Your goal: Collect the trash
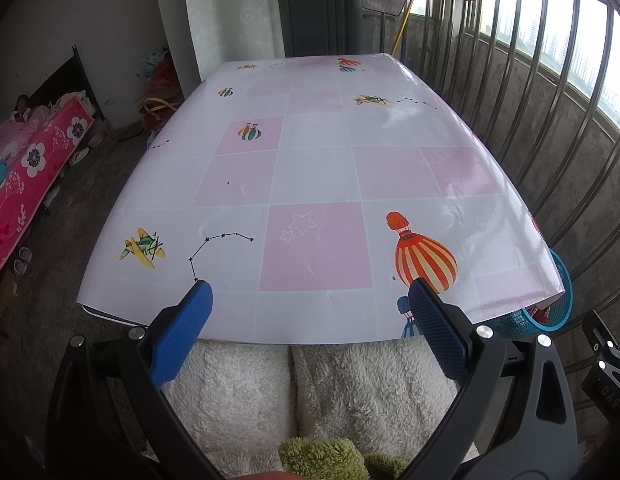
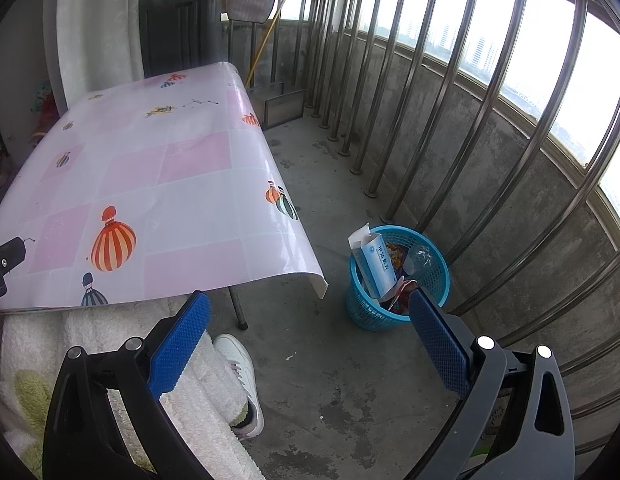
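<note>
A blue mesh trash basket [image 2: 430, 276] stands on the concrete floor right of the table. A white and blue carton [image 2: 376, 266] sticks out of it, with a clear plastic piece [image 2: 420, 256] and red wrappers [image 2: 402, 290] inside. In the left wrist view the basket [image 1: 558, 304] peeks out beyond the table's right front corner. My right gripper [image 2: 308, 312] is open and empty, above the floor left of the basket. My left gripper [image 1: 310, 300] is open and empty over the table's front edge. The table [image 1: 310, 160] wears a pink and white checked cloth with balloon prints.
Metal railing bars [image 2: 410, 120] and a concrete wall run along the right. A table leg [image 2: 238, 308] stands by the basket. A white shoe [image 2: 242, 372] and fluffy white clothing [image 1: 310, 392] are below. A bed with a pink blanket [image 1: 26, 176] lies at far left.
</note>
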`<action>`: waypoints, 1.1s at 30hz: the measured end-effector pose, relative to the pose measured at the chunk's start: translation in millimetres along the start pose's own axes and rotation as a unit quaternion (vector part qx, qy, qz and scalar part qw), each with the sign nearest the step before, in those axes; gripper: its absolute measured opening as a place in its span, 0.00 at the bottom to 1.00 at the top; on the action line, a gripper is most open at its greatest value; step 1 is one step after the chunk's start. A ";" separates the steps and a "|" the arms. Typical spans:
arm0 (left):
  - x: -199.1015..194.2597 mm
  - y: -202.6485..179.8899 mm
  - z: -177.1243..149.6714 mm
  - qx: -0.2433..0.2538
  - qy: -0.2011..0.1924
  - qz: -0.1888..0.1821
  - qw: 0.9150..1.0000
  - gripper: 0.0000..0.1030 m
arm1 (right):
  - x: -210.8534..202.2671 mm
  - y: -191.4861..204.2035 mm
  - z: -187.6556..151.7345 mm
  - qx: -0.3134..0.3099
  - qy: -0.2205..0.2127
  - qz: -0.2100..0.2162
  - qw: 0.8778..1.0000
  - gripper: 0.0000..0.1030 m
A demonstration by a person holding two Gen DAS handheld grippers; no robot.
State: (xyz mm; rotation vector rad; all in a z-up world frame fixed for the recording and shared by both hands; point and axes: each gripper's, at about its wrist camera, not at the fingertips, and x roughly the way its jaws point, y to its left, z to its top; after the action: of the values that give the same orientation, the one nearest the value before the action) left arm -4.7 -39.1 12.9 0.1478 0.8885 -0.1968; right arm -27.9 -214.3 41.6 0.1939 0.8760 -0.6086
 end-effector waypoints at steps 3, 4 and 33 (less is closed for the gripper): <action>-0.2 -0.3 -0.2 0.000 0.000 0.000 1.000 0.91 | 0.0 0.0 -0.2 0.000 0.000 0.000 1.000 0.94; -0.4 -0.5 -0.3 0.000 0.000 -0.001 1.000 0.91 | -0.1 0.3 0.1 0.000 0.000 0.000 1.000 0.94; -0.1 0.3 4.0 0.005 -0.002 -0.004 1.000 0.91 | -0.3 5.0 6.5 0.002 0.000 0.004 1.000 0.94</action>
State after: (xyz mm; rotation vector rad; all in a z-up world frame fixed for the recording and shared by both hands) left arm -1.8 -39.6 15.5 0.1524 0.8850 -0.2087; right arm -20.9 -212.7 45.5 0.2003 0.8739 -0.6036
